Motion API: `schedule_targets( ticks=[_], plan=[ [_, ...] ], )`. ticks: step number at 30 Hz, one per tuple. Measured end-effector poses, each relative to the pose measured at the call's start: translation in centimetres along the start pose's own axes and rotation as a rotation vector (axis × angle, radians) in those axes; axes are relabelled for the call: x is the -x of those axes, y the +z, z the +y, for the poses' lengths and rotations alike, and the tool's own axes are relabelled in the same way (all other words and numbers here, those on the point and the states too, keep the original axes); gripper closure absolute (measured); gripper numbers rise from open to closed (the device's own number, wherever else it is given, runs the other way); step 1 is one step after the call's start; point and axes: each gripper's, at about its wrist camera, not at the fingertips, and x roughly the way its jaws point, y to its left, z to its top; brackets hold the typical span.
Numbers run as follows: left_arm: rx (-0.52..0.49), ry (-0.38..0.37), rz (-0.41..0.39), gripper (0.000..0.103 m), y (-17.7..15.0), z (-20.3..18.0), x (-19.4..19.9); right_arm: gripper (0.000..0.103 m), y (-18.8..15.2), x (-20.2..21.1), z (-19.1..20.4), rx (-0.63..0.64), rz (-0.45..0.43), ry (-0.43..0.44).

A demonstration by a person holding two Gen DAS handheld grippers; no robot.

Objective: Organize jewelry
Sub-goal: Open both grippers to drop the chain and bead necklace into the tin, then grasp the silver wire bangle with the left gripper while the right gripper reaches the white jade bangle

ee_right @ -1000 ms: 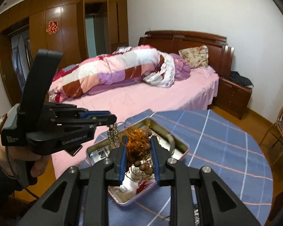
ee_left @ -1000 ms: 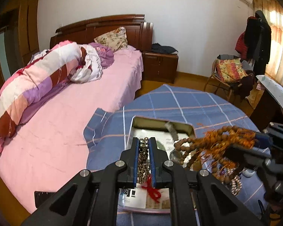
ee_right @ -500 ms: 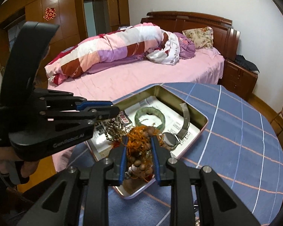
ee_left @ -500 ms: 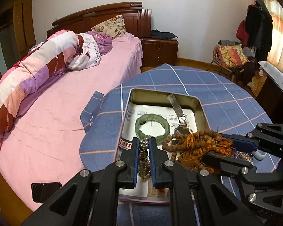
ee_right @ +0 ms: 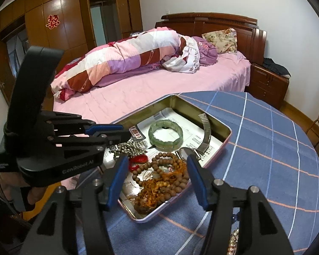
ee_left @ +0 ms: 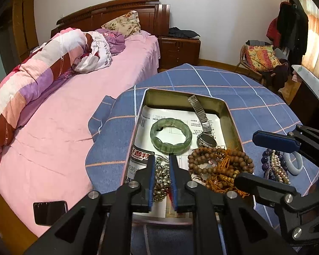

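Inside the tin (ee_left: 228,114), on a printed paper liner (ee_left: 170,114): four jewelry items.

Silver chain (ee_left: 160,177), at 7 o'clock of the tin floor, heaped. It lies between the left gripper's (ee_left: 162,159) blue pads, which are parting; a narrow gap shows on each side of the links, so the pads no longer press it. A red tassel (ee_right: 138,161) trails from its near end.

Wooden beads (ee_left: 220,167), at 5 o'clock of the tin, in a loose pile with orange cord tangled through. The right gripper (ee_right: 156,165) stands over them with jaws opening wide; the beads rest on the liner between the pads, touched by neither.

Green bangle (ee_left: 170,135), flat at the tin's centre, just beyond the chain.

Watch (ee_left: 206,139), at 3 o'clock of the bangle, face down at the beads' far edge, its metal strap (ee_left: 198,111) running up to the tin's far wall.

Outside the tin, at 3 o'clock on the blue checked tablecloth (ee_left: 202,80): a pale bangle (ee_left: 295,163), purple beads (ee_left: 265,159) and a pearl strand (ee_left: 279,170), close together, partly hidden by the right gripper in the left wrist view.

Beyond the table, at 10 o'clock: a pink bed (ee_left: 63,114) with a rolled quilt (ee_left: 32,76); a dark phone (ee_left: 50,211) lies at its near edge.
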Motion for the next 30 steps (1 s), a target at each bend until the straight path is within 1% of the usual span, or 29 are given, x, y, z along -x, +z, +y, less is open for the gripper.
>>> schedule_targets(
  ticks=[1, 2, 3, 4, 7, 12, 15, 18, 20, 24, 28, 30],
  plan=[
    [0.001, 0.007, -0.001, 0.069, 0.0, 0.0, 0.0, 0.039, 0.0, 0.0, 0.0, -0.003, -0.001, -0.001],
    [0.004, 0.019, -0.006, 0.052, 0.0, 0.0, 0.0, 0.036, -0.1, 0.0, -0.1, -0.004, -0.002, -0.001],
    [0.006, 0.030, -0.023, 0.046, 0.0, 0.0, 0.3, 0.035, -0.1, 0.0, -0.1, -0.006, -0.003, 0.000],
    [0.006, 0.034, -0.031, 0.044, -0.1, 0.0, 0.4, 0.035, -0.1, 0.0, -0.1, -0.008, -0.003, 0.000],
    [0.009, 0.026, -0.030, 0.043, 0.0, 0.2, 0.5, 0.034, -0.2, 0.1, -0.2, -0.010, -0.007, 0.001],
    [0.029, 0.040, -0.038, 0.043, 0.1, 0.6, 0.7, 0.030, -0.5, 0.8, -0.6, -0.026, -0.020, -0.006],
    [0.034, 0.048, -0.038, 0.043, 0.2, 0.4, 0.8, 0.027, -0.9, 1.6, -1.4, -0.040, -0.028, -0.016],
    [0.017, 0.056, -0.050, 0.043, 0.1, -0.6, 1.2, 0.024, -1.6, 2.6, -2.3, -0.053, -0.035, -0.039],
    [-0.005, 0.056, -0.064, 0.043, 0.2, -1.6, 1.7, 0.023, -2.5, 3.7, -3.3, -0.067, -0.040, -0.065],
    [-0.054, 0.049, -0.090, 0.043, 0.3, -3.7, 2.5, 0.017, -4.8, 6.4, -6.2, -0.114, -0.046, -0.148],
    [-0.097, 0.030, -0.099, 0.043, 0.1, -6.0, 2.9, 0.016, -7.4, 9.0, -9.7, -0.183, -0.039, -0.248],
    [-0.123, 0.034, -0.098, 0.043, -0.2, -7.3, 3.0, 0.013, -8.6, 10.0, -11.2, -0.229, -0.037, -0.283]
  ],
)
